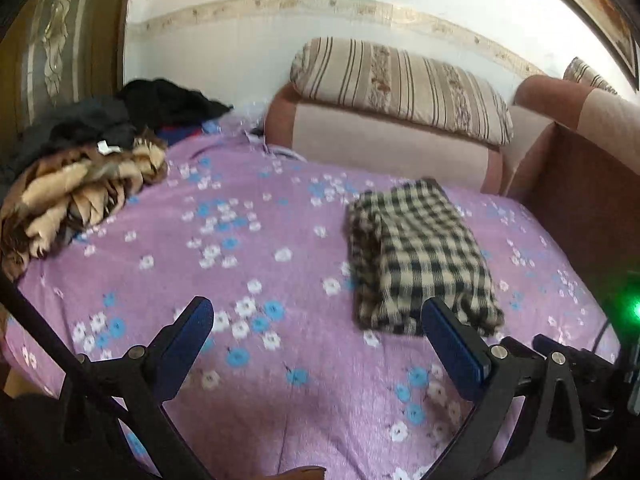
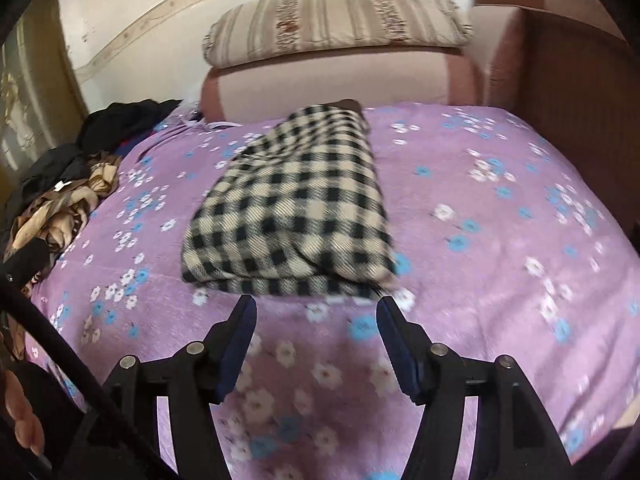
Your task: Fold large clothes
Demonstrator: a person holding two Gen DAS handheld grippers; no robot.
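The checked garment [image 2: 292, 208] lies folded into a compact bundle on the bed [image 2: 500, 240], so both the left tongs [image 1: 318, 334] and right tongs [image 2: 316, 330], just beside it, gape wide and empty, apparently done with it.

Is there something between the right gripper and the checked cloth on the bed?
Nothing visible. Only bare bedsheet lies between the open right gripper and the near edge of the folded checked cloth.
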